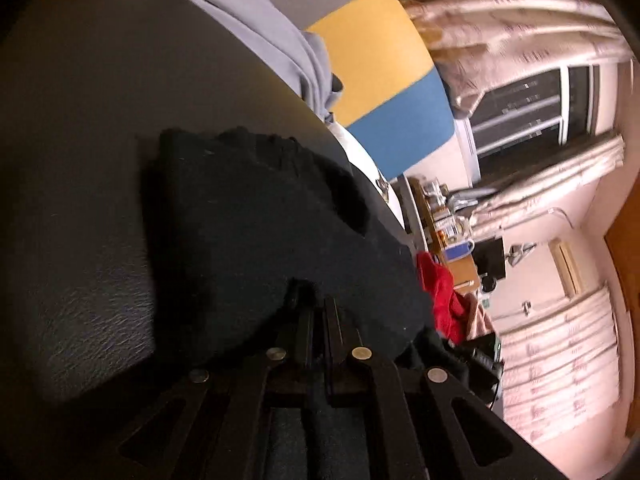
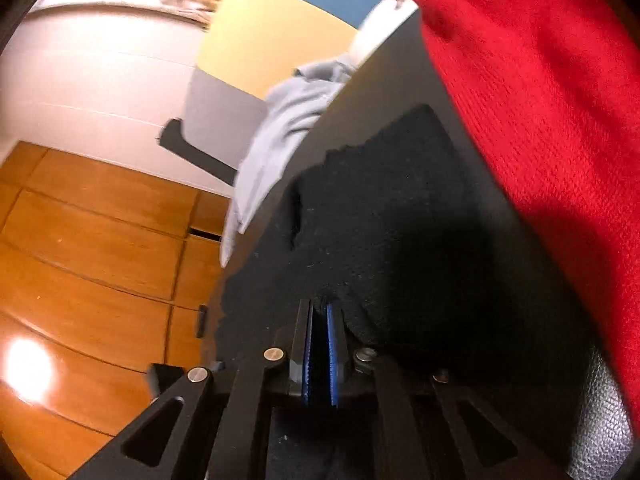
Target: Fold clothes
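While both hand-held grippers, left (image 1: 316,308) and right (image 2: 320,312), pinch the black knitted garment (image 2: 380,208), seemingly nearly closed, a red knitted garment (image 2: 540,100) lies beside.

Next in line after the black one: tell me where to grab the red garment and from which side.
Judging from the right wrist view, take the red garment by its long lower edge, which faces the black garment, and come in low from that side. There the knit lies flat and thin on the dark surface; further in it bunches.
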Demonstrator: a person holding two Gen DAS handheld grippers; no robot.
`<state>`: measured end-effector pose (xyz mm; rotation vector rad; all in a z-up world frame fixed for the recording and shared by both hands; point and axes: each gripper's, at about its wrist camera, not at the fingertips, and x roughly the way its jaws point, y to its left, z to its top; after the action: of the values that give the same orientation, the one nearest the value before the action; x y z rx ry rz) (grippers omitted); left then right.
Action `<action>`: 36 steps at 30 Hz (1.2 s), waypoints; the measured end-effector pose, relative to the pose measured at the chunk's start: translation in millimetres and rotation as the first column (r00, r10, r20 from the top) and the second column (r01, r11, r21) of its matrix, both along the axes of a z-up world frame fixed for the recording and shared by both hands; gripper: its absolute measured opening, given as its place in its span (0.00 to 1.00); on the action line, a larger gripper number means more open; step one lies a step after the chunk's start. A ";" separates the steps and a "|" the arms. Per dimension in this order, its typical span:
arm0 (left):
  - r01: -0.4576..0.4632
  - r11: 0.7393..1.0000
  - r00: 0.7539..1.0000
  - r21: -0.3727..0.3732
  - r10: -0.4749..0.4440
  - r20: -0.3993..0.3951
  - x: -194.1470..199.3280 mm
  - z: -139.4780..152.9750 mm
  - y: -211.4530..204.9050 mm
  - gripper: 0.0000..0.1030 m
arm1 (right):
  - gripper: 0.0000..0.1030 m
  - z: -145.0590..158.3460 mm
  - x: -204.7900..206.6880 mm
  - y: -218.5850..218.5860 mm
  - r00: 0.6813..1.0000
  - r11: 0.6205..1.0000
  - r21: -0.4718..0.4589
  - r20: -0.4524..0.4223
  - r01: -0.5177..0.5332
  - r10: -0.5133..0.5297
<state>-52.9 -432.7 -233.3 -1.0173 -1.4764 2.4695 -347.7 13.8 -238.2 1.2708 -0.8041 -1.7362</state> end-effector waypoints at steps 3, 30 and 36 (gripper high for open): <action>-0.011 1.000 1.000 0.017 0.011 -0.012 8.9 7.2 -0.6 0.16 | 0.13 1.2 8.1 8.4 1.000 0.999 -0.050 0.012 -0.019 0.019; 0.178 0.951 0.980 -0.254 -0.148 0.134 45.3 29.7 43.2 0.20 | 0.31 34.5 63.2 -27.2 0.943 0.929 0.289 -0.168 -0.231 0.287; 0.196 0.972 0.980 -0.133 -0.198 -0.006 42.6 37.3 40.1 0.05 | 0.31 35.8 56.7 -31.5 0.945 0.950 0.171 -0.150 -0.263 0.289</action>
<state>-10.3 -392.6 -195.9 -1.0996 -1.1571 2.4523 -291.0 -17.7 -202.4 1.2429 -0.3798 -1.6712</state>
